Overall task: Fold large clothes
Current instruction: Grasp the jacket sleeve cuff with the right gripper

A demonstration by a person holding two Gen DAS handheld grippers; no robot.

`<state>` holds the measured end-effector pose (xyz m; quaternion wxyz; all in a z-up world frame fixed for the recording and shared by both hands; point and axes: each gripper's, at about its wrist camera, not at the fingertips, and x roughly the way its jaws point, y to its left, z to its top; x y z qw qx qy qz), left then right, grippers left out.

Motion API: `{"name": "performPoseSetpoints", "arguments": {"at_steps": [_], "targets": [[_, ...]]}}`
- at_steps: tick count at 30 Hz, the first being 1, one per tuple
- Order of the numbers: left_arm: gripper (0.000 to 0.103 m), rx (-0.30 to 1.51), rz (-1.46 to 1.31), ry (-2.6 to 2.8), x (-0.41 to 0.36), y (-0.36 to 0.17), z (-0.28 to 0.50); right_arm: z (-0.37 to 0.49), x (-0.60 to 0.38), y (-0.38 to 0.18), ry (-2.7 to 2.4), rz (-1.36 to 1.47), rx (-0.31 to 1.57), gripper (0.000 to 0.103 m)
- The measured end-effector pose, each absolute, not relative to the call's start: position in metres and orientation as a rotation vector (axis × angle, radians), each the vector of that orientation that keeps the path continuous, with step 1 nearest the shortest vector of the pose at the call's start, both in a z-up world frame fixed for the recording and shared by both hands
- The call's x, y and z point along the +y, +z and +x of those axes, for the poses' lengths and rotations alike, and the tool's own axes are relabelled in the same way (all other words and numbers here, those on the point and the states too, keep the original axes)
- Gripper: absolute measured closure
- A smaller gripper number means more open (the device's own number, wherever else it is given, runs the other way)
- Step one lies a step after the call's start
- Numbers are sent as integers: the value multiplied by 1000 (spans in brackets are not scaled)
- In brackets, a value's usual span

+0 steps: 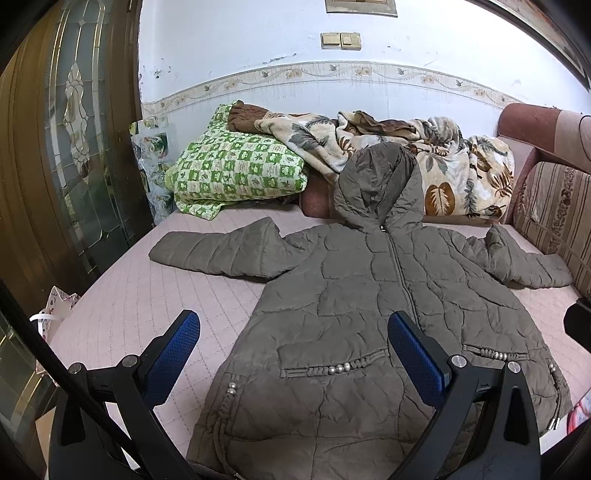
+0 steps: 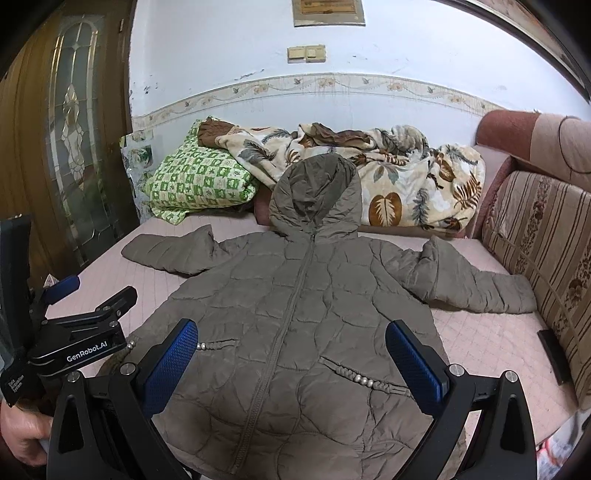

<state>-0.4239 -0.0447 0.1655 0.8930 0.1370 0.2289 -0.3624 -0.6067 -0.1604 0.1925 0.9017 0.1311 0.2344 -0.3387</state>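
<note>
quilted hooded coat (image 2: 295,314) flat, zipped, sleeves spread, ahead of and under both fingers | left gripper (image 1: 293,345) fingers spread wide, holding nothing | right gripper (image 2: 291,352) likewise | bed (image 1: 147,295) pink quilted cover | beyond: green pillow (image 1: 232,166), leaf blanket (image 2: 406,177), white wall (image 1: 240,44)

— What can't you make out from your end?

— I lose the jacket's (image 1: 332,332) hem under the bottom edge of both wrist views, and the left hand-held gripper's (image 2: 62,291) fingers cover its lower left corner in the right view.

— Anything else?

— The framed thing (image 2: 328,13) on the wall is cut off at the top. A dark flat object (image 2: 552,354) by the striped cushion (image 2: 546,236) is too small to identify. I also can't read the red blur (image 1: 578,415) at the left view's right edge.
</note>
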Motion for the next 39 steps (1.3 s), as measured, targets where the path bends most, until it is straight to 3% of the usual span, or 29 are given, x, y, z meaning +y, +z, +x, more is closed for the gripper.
{"name": "performPoseSetpoints", "arguments": {"at_steps": [9, 18, 22, 25, 27, 30, 34, 39], "targets": [[1, 488, 311, -797, -84, 159, -416, -617, -201, 176, -701, 365, 503, 0], [1, 528, 247, -885, -187, 142, -364, -657, -307, 167, -756, 546, 431, 0], [1, 591, 330, -831, -211, 89, -349, -702, -375, 149, -871, 698, 385, 0], [1, 732, 276, -880, -221, 79, -328, -768, -437, 128, -1000, 894, 278, 0], [1, 732, 266, -858, -221, 77, -322, -803, -467, 119, -1065, 983, 217, 1], [1, 737, 254, -860, -224, 78, -316, -856, -515, 99, -1194, 1105, 135, 5], [1, 728, 265, -871, -224, 78, -317, -881, -559, 77, -1252, 1190, 123, 23], [1, 733, 283, -888, -227, 75, -318, -875, -592, 56, -1317, 1193, 165, 25]]}}
